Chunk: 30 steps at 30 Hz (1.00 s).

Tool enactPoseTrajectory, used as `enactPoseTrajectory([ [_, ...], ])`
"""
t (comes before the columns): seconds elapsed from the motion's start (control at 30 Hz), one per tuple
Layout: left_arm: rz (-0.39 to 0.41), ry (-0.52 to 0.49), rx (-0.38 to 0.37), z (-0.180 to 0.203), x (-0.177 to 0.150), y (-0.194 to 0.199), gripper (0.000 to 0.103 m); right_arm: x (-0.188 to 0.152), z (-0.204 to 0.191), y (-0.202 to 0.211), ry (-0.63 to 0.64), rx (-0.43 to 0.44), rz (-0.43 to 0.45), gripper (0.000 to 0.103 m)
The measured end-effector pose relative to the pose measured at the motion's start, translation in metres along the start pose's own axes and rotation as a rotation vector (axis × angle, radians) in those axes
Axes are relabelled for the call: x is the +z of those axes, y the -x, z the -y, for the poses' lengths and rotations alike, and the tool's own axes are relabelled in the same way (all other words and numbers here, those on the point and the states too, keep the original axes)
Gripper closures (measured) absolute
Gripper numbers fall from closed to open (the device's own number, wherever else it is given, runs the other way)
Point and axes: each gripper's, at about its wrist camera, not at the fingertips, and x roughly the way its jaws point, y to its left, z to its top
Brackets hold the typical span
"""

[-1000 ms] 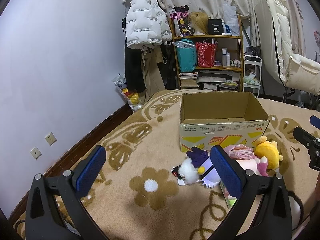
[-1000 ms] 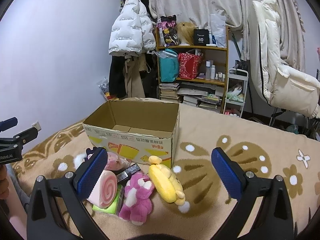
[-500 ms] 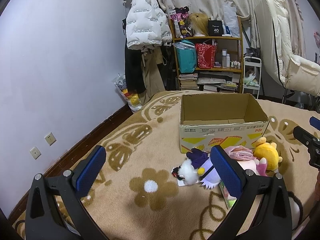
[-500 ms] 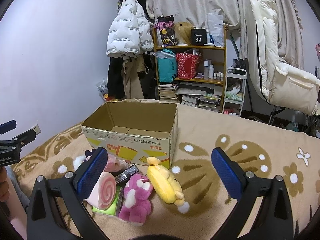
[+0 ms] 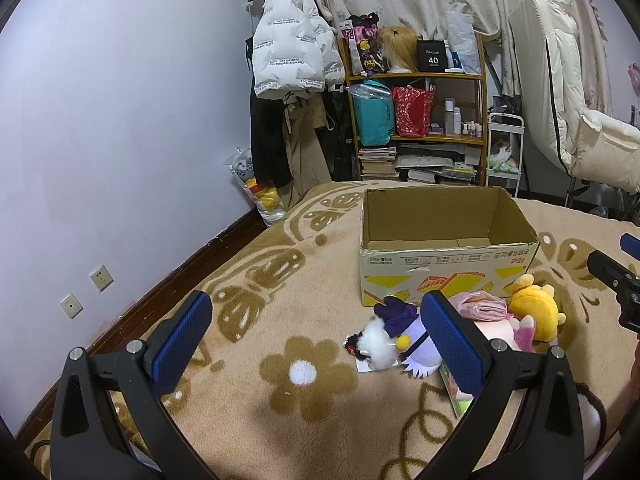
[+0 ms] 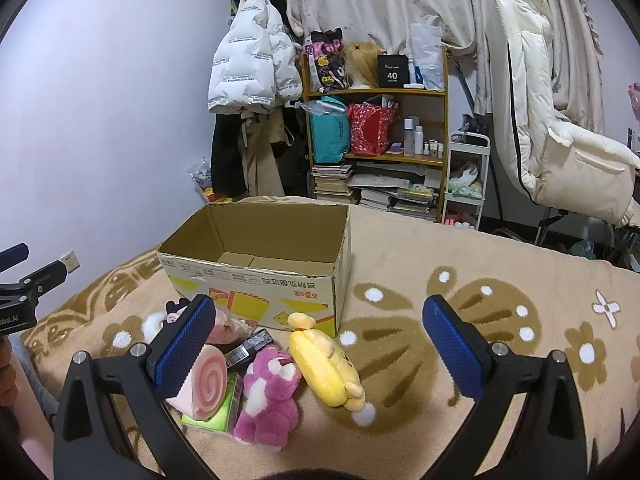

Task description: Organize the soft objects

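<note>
An open, empty cardboard box stands on the tan flowered blanket. In front of it lies a pile of soft toys: a white and purple plush, a yellow plush, a pink bear, a pink swirl roll cushion and a pink bag. My left gripper is open and empty, just left of the pile. My right gripper is open and empty, above the yellow plush and the pink bear.
A green flat package and a dark small box lie among the toys. Behind the bed stand a cluttered shelf, hanging coats and a white padded chair. A wall runs along the left.
Both grippers have drifted slightly; the view of the box and toys shifted a little. Nothing was taken hold of.
</note>
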Motion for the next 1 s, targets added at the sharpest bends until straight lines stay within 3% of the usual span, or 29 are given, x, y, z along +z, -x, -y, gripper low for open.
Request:
enactPoseTrajectory([
  [1.0,-0.006,0.001,0.006,-0.0041,-0.0016,-0.0016,0.0,-0.0007,0.0039,-0.0013,-0.008,0.0,-0.001,0.0],
])
